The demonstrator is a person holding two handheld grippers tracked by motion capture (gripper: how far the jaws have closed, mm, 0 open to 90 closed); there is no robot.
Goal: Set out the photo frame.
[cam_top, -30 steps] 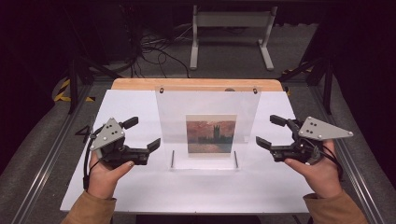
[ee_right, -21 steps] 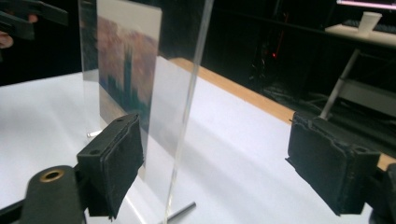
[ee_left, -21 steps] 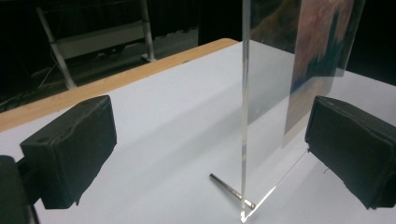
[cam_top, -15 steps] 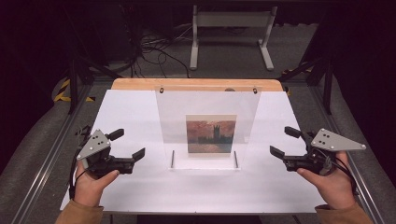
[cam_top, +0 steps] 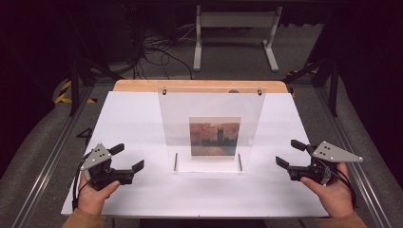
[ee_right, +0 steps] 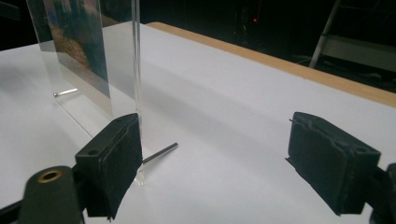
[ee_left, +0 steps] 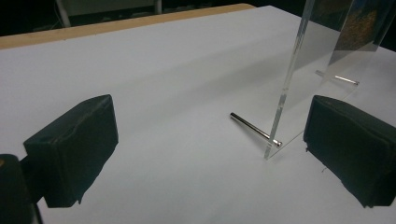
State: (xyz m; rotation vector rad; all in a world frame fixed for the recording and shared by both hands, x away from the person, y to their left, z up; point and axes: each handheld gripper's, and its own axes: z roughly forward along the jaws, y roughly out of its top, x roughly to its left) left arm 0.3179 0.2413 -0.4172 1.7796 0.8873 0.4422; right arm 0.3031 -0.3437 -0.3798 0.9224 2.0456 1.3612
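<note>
Flanking the clear acrylic photo frame [cam_top: 211, 128] standing mid-table [cam_top: 133, 118], left gripper [cam_top: 127, 166] and right gripper [cam_top: 287, 156] are both gaping, holding nothing. Frame looks rigid, slick, tippy; likely best pinching its side edges low.

The frame [cam_top: 211, 128] is clear, its picture [cam_top: 215, 137] orange and dark teal. The table [cam_top: 133, 118] is white with a tan edge; both grippers [cam_top: 127, 158] [cam_top: 291, 154] black with grey plates.

Clear picture stand [cam_top: 211, 130] upright; mid-table
</note>
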